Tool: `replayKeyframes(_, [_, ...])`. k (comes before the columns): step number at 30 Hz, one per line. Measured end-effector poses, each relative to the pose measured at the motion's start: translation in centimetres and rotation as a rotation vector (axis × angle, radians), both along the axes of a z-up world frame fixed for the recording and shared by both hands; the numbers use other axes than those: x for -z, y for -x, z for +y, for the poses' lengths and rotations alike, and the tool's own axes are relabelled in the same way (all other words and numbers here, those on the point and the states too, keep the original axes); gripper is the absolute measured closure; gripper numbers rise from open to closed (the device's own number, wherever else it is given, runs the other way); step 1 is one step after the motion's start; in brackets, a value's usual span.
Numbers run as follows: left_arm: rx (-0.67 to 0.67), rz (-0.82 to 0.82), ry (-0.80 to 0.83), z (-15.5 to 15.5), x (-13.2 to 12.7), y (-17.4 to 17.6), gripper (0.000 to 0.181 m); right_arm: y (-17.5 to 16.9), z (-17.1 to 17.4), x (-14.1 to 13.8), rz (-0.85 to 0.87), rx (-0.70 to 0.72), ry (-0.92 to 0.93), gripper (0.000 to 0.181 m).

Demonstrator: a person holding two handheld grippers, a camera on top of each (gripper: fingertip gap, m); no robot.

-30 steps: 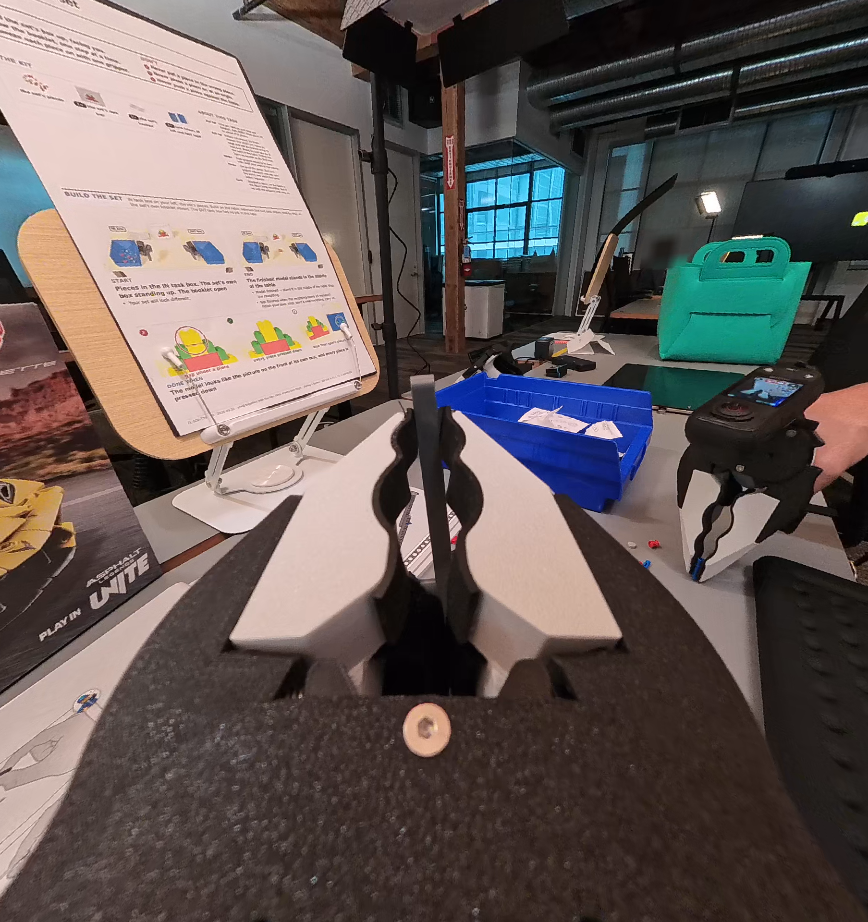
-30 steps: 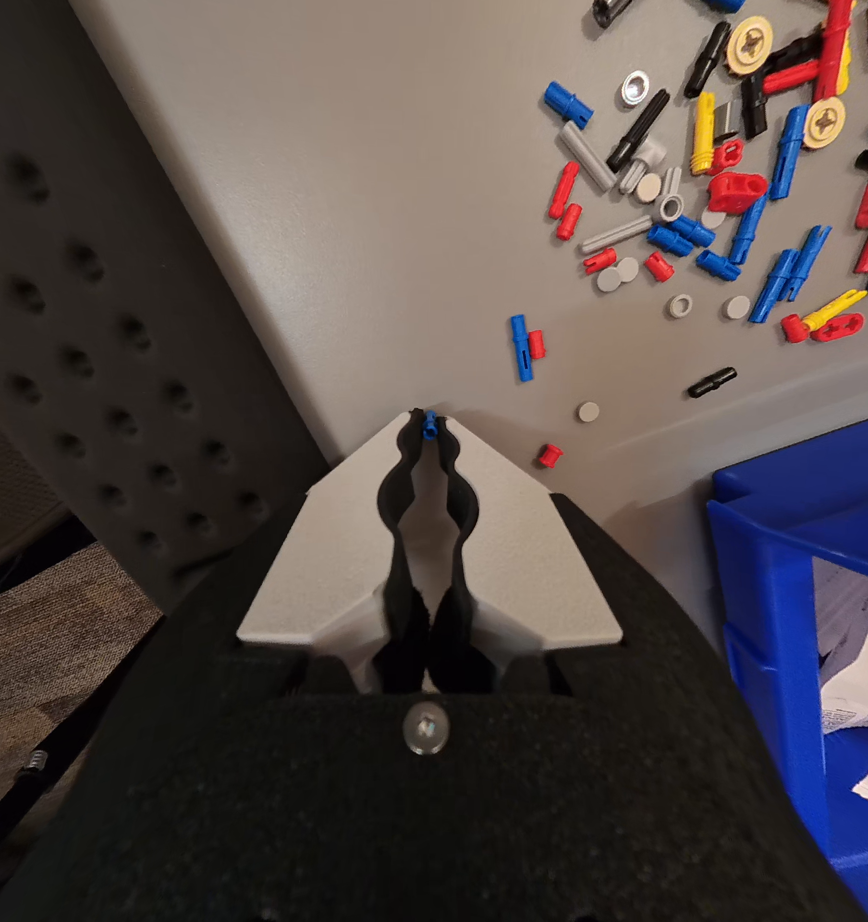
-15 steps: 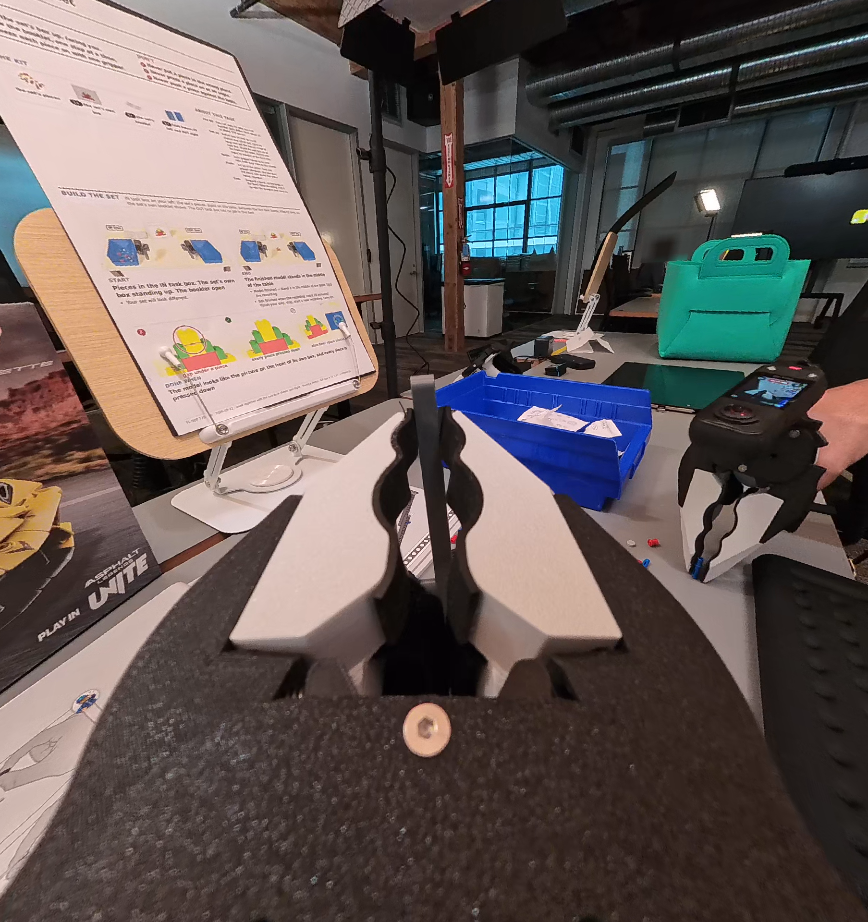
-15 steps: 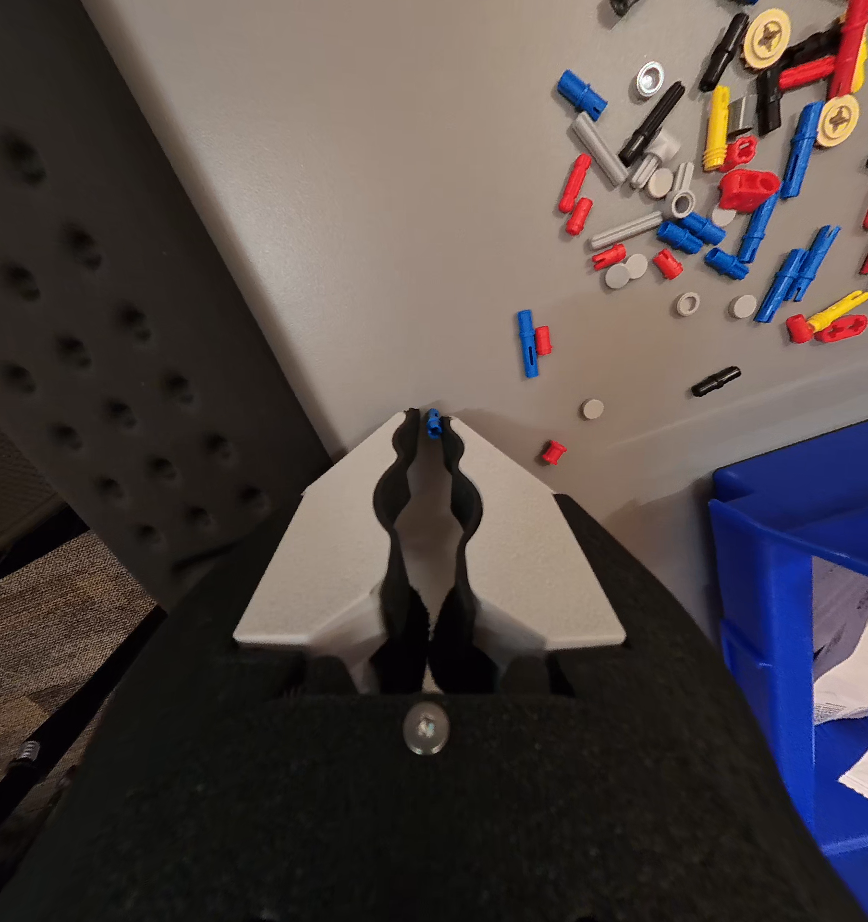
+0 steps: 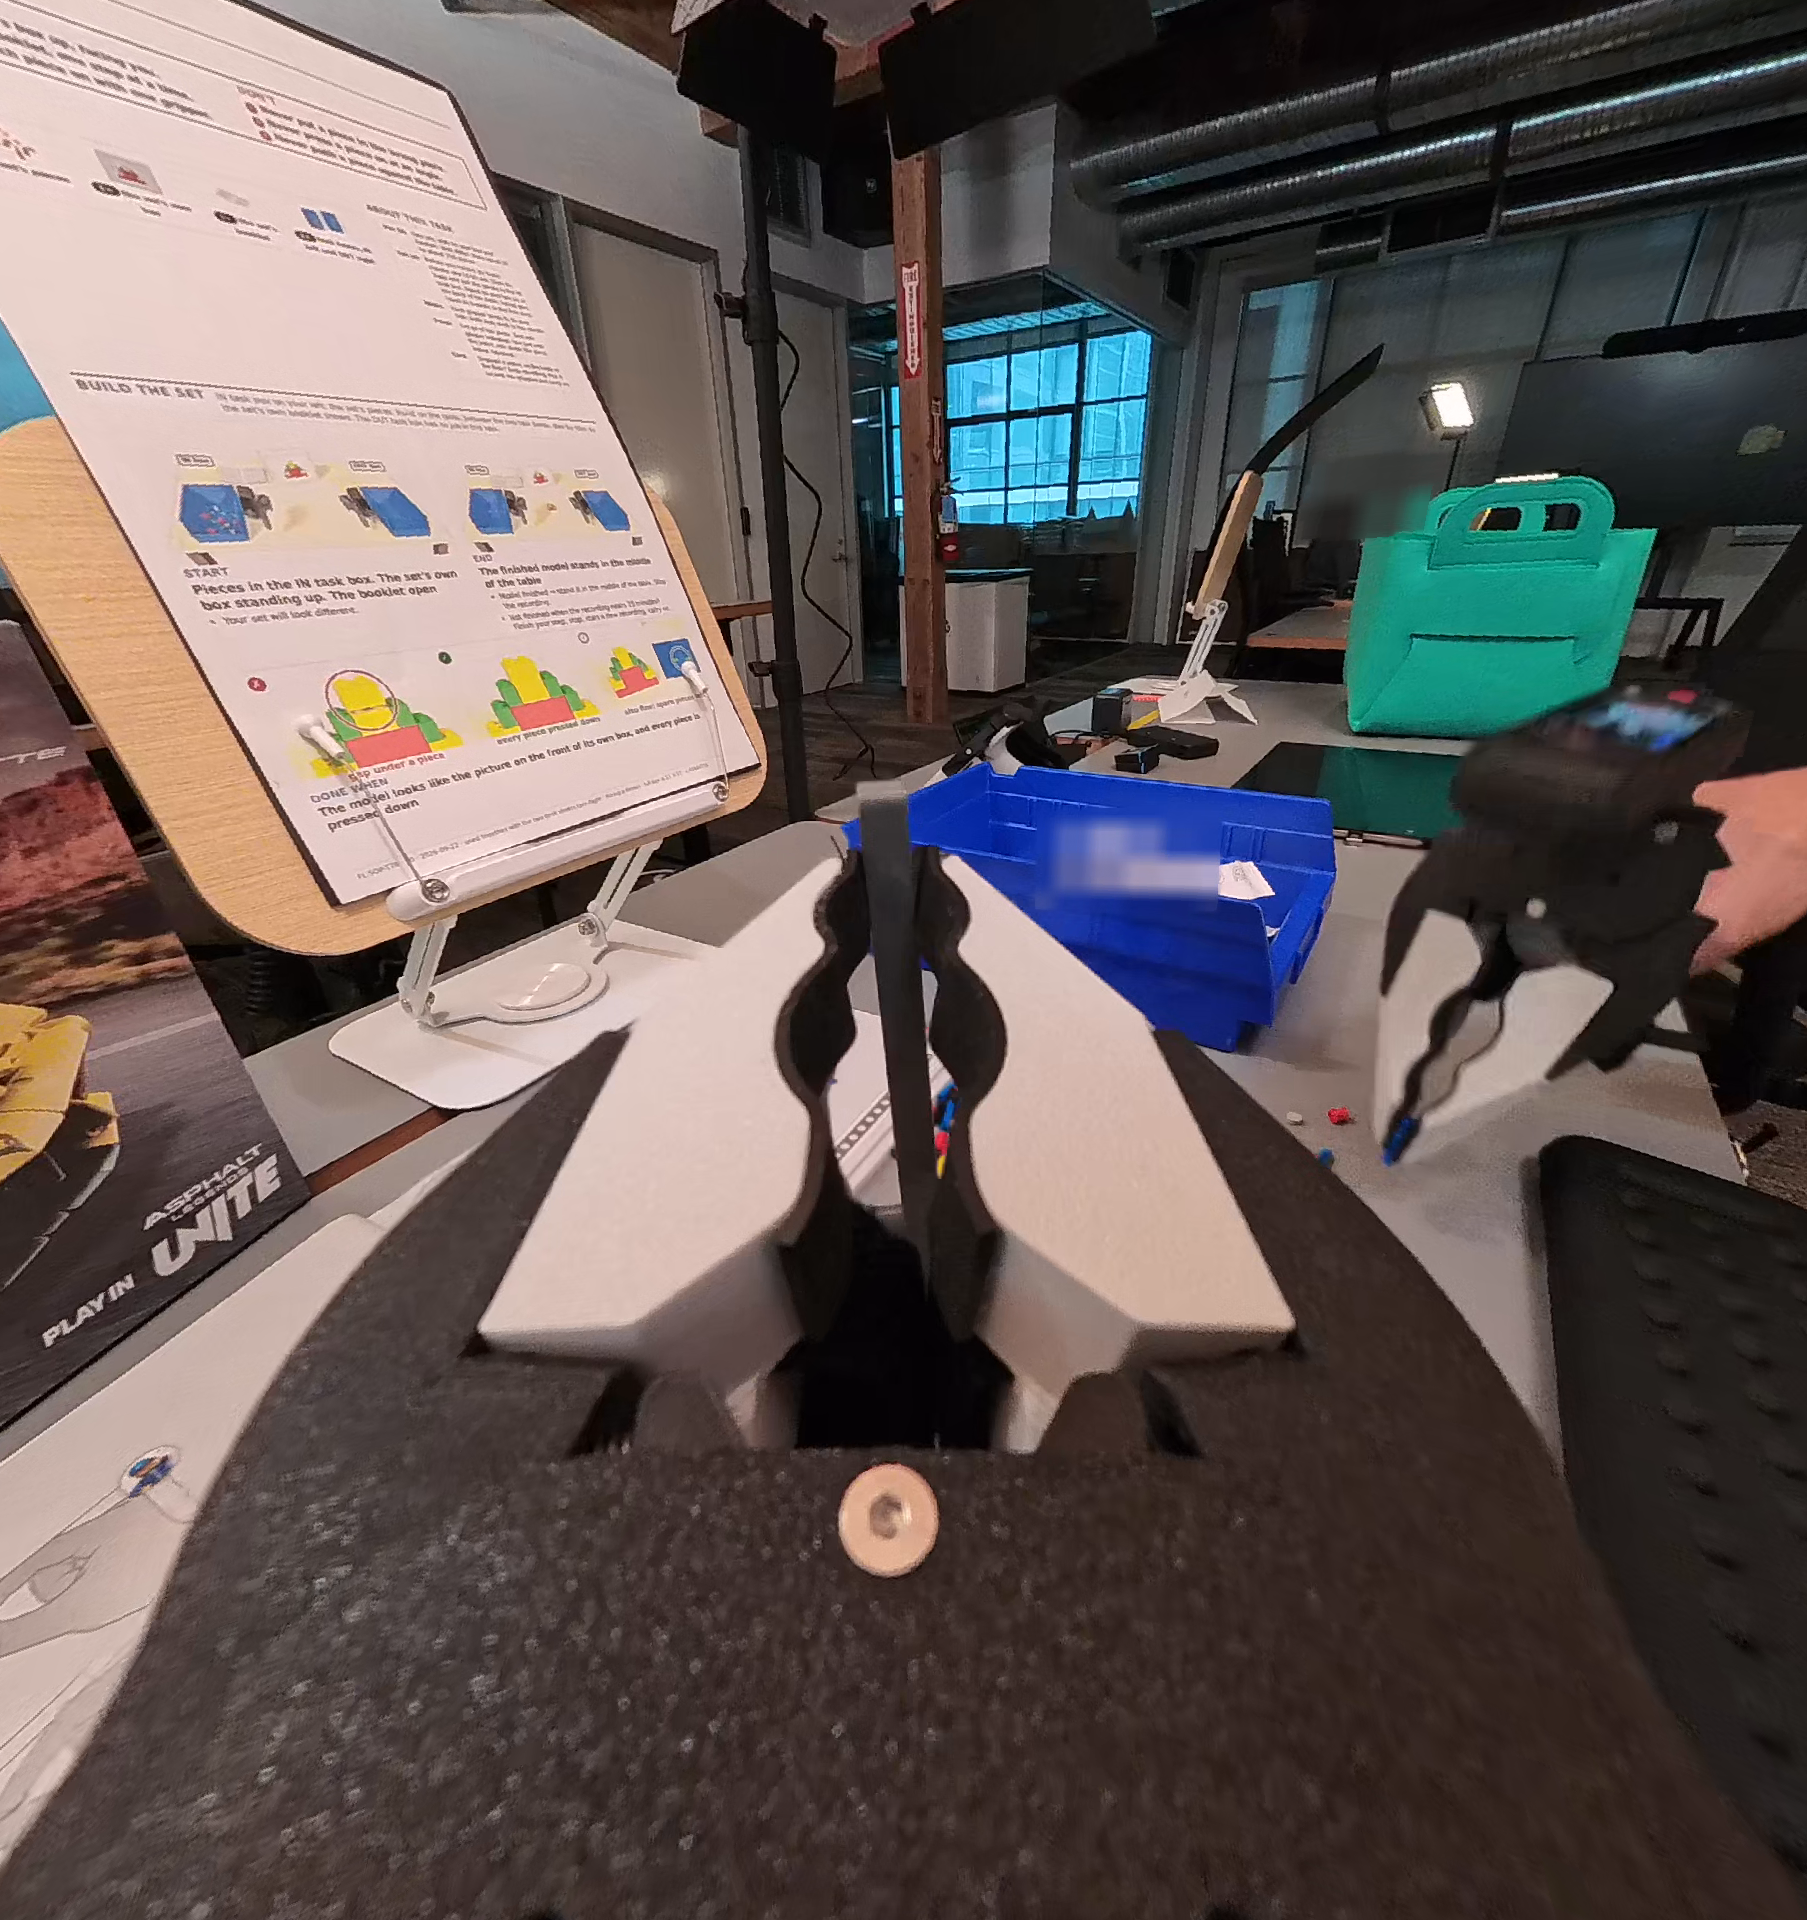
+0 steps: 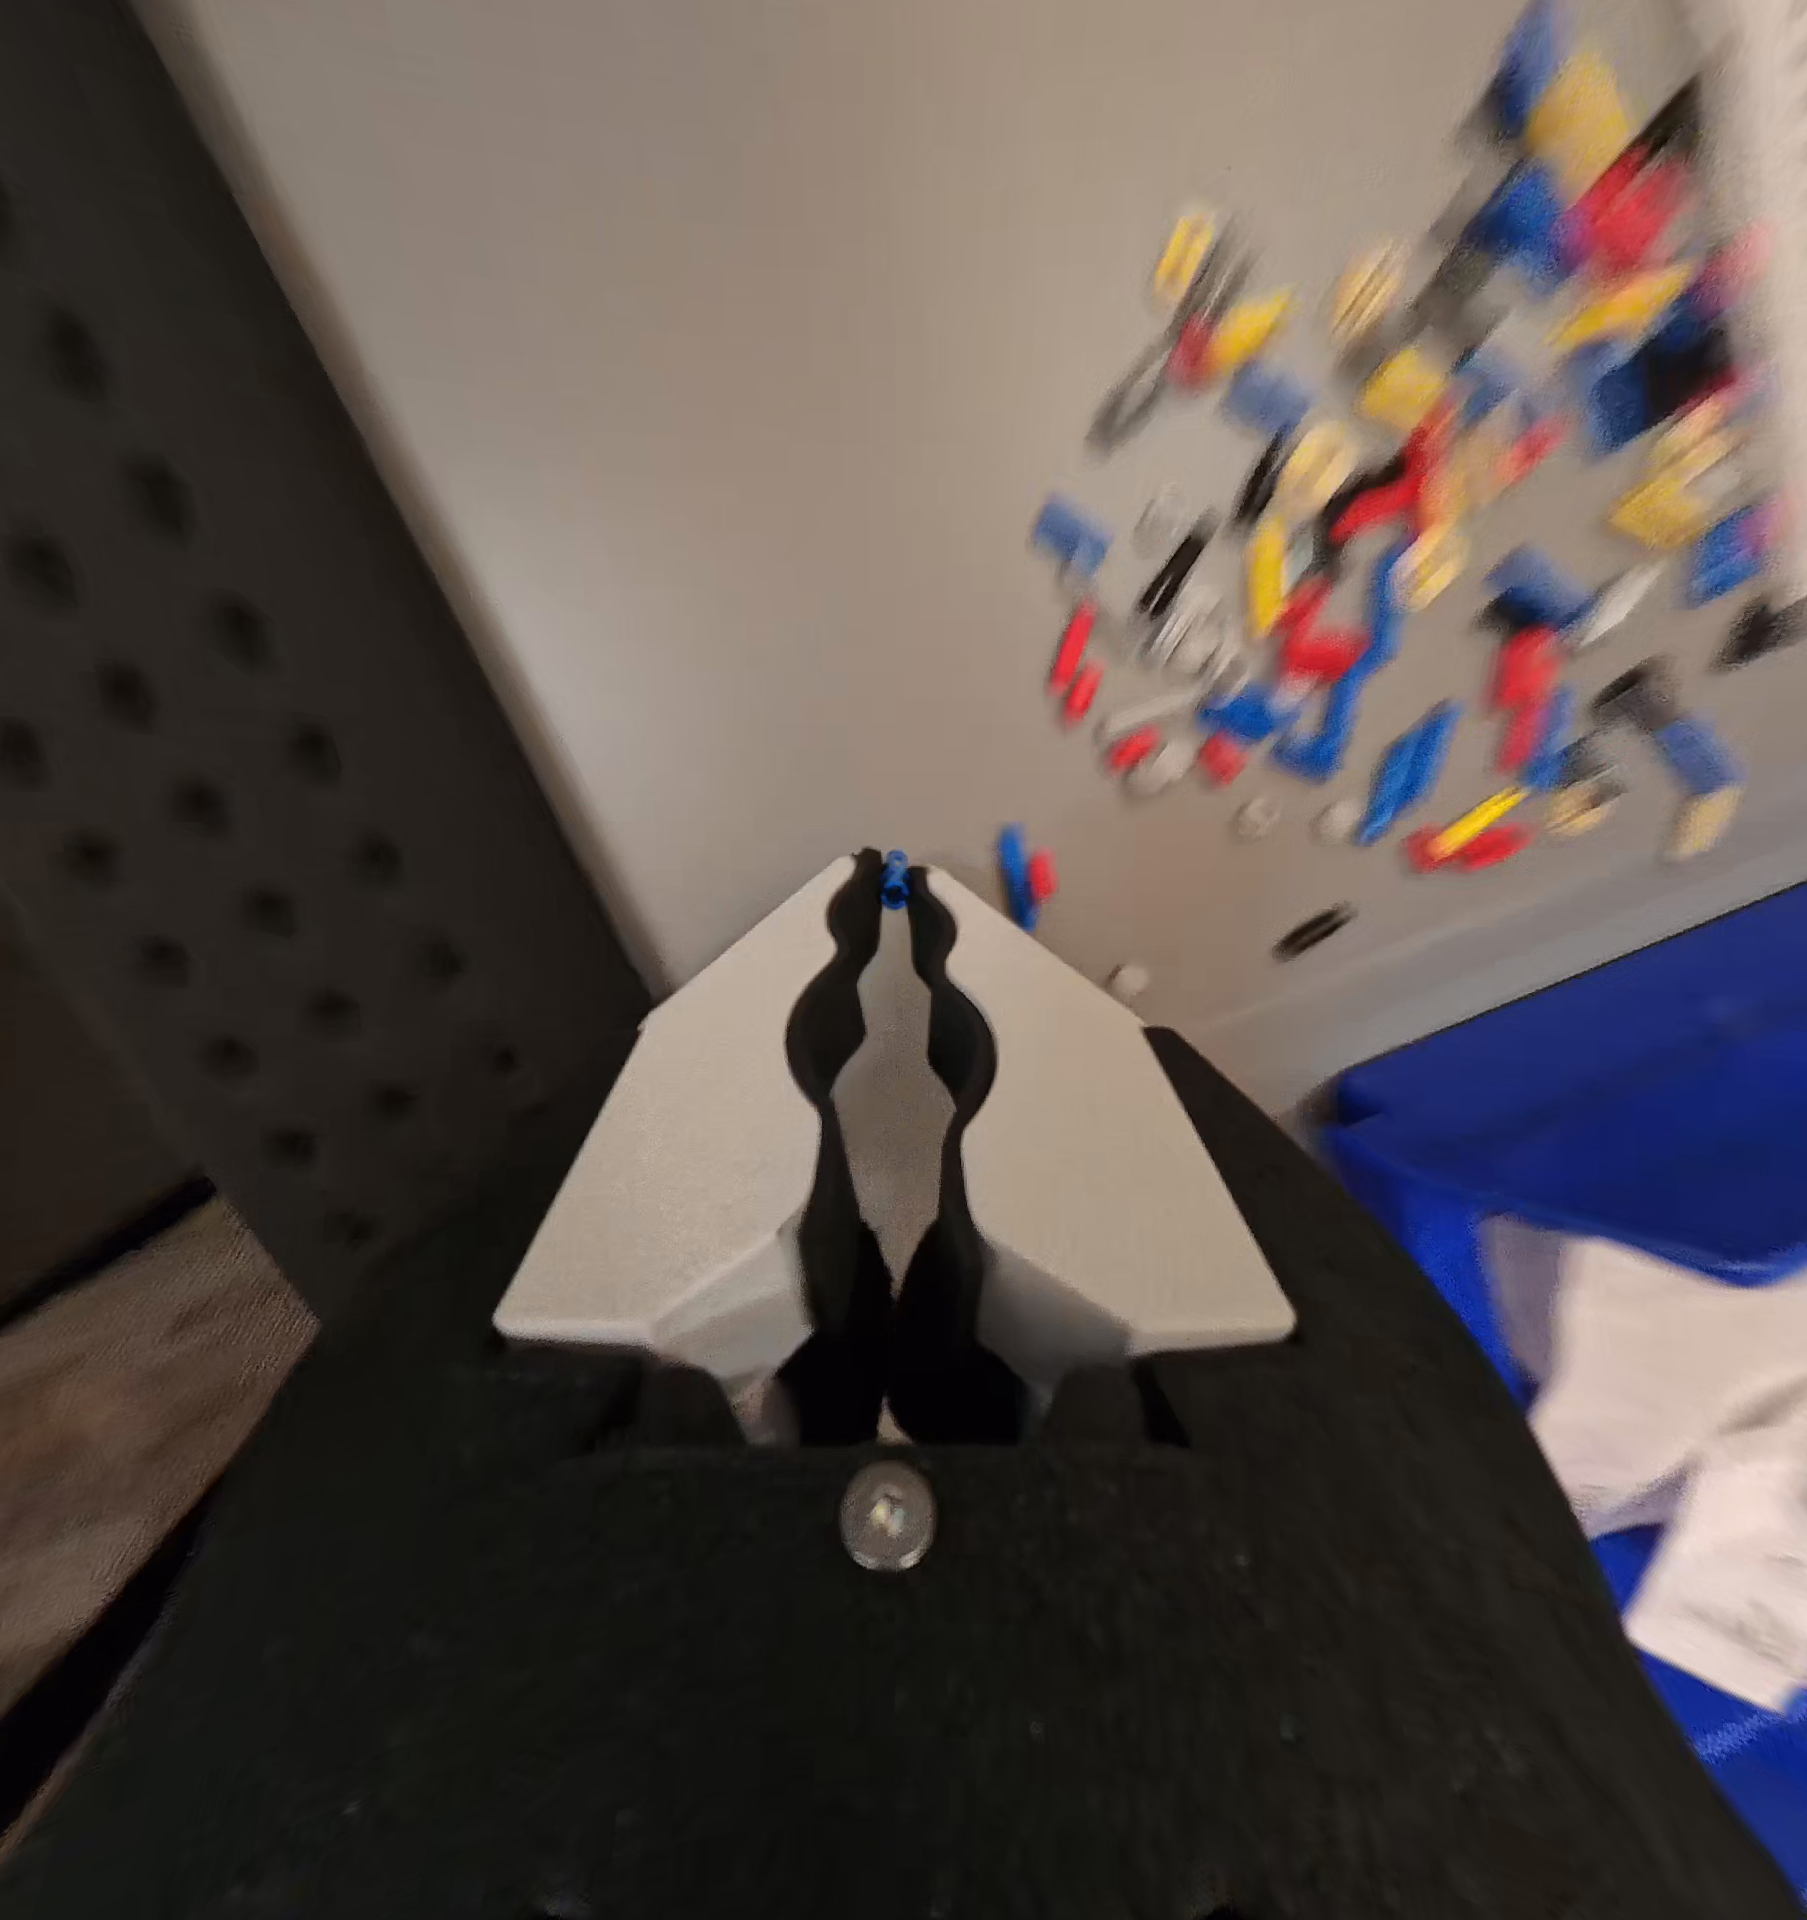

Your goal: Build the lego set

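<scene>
Right claw (image 6: 894, 868), clamped on one small blue pin (image 6: 893, 878), now lifted clear of bench (image 6: 774, 416); loose pieces (image 6: 1398, 582) blurred, uncountable. Left claw (image 5: 894, 862) unmoved, closed on one dark beam (image 5: 894, 966). One blue bin (image 5: 1169, 925).

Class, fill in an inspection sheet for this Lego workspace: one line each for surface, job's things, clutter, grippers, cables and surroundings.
Surface: grey table, bare in front of the right gripper.
Job's things: loose Lego pieces scattered, blurred; blue pin; dark grey beam; blue bin holding papers; instruction sheet on a stand; set's box standing.
Clutter: black perforated mat at the table edge.
Grippers: left gripper shut on the beam, which stands upright; right gripper shut on the pin at its tips.
Cables: one hanging down a black pole.
Surroundings: green bag on another table; windows behind.
</scene>
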State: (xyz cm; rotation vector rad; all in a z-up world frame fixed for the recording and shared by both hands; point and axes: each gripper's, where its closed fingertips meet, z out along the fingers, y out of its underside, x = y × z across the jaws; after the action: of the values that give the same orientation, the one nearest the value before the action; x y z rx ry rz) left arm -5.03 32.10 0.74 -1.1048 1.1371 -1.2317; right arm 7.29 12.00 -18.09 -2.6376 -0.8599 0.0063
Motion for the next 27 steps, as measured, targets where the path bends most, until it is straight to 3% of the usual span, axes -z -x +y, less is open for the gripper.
replayKeyframes(2, [0.014, -0.004, 0.018, -0.2, 0.0, -0.1, 0.175, 2.7, 4.6, -5.4, 0.007, 0.025, -0.236, 0.177])
replayKeyframes(5, [0.04, -0.007, 0.043, -0.5, 0.2, -0.2, 0.175, 9.2, 11.7, -15.9, 0.098, 0.086, -0.708, 0.177])
replayKeyframes(7, [0.052, -0.019, 0.067, -0.7, 0.0, -0.1, 0.175, 12.1, 14.8, -20.4, 0.16, 0.184, -0.954, 0.177])
replayKeyframes(12, [0.073, -0.045, 0.119, -1.0, -0.7, 0.3, 0.175, 14.6, 19.3, -21.0, 0.177, 0.316, -1.126, 0.177])
replayKeyframes(27, [0.056, -0.06, 0.076, -1.0, -1.1, 0.6, 0.175, 14.7, 19.6, -21.6, 0.259, 0.328, -1.164, 0.177])
